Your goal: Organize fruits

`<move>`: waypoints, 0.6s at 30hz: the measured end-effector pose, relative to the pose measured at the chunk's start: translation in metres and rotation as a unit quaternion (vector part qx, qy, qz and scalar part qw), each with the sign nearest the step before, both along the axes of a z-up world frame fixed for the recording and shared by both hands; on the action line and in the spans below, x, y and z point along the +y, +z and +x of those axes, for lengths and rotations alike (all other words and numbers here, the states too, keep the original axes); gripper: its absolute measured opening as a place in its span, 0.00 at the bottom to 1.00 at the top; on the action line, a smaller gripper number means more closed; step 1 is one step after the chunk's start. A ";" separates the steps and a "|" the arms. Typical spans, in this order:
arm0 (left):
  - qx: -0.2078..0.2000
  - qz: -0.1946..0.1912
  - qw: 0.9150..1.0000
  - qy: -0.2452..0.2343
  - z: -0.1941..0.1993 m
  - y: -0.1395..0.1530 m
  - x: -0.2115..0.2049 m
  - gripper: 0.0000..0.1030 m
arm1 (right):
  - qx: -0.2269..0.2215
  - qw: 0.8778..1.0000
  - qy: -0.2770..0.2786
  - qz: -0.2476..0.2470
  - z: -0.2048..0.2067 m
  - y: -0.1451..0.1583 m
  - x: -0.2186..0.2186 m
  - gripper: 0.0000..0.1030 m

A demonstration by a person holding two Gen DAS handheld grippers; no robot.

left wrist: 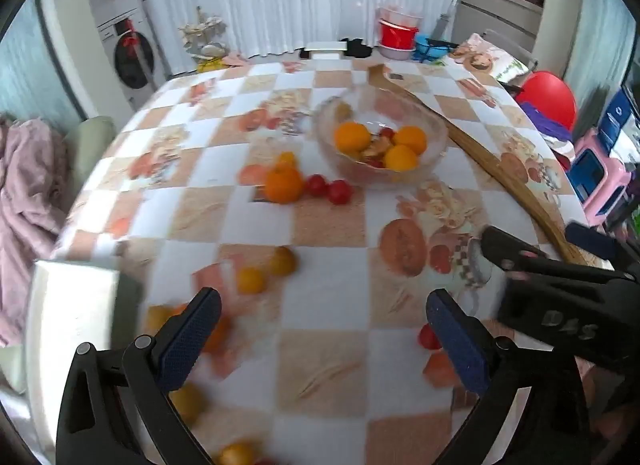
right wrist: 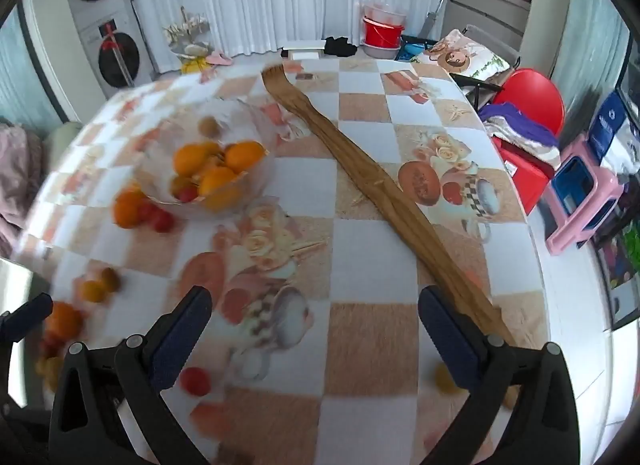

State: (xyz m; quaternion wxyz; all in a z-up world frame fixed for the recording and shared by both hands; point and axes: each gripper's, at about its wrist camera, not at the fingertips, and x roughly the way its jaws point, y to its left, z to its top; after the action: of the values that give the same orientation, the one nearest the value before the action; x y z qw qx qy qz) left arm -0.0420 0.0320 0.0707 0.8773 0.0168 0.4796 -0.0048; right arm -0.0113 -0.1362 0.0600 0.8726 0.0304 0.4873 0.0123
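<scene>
While both spread | right tool (left wrist: 532, 243) reads "D4S" | glass bowl (left wrist: 436, 137) unmarked

Motion blur smears the near fruit in the left wrist view: the small yellow ones (left wrist: 251, 280) lose their outlines, and an orange one (left wrist: 216, 335) is partly hidden behind the left finger (left wrist: 188, 341). A red fruit (left wrist: 429, 337) peeks from behind the right finger. At the bottom edge a yellow fruit (left wrist: 237, 453) is cut off. In the right wrist view the glass bowl (right wrist: 256, 181) blurs, its contents uncountable.
</scene>
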 end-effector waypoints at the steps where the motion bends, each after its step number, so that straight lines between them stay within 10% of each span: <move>1: 0.003 -0.002 1.000 0.002 -0.003 0.004 0.006 1.00 | 0.014 1.000 -0.001 0.009 -0.004 0.002 0.000 1.00; 18: 0.095 0.030 0.994 -0.039 -0.016 0.016 0.065 1.00 | 0.134 0.988 -0.052 0.052 -0.063 0.012 0.004 1.00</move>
State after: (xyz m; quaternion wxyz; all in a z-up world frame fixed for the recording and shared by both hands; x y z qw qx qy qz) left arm -0.0576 0.0967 0.0870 0.8260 0.0614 0.5597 -0.0257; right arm -0.0739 -0.1321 0.0717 0.7964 0.1025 0.5959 -0.0124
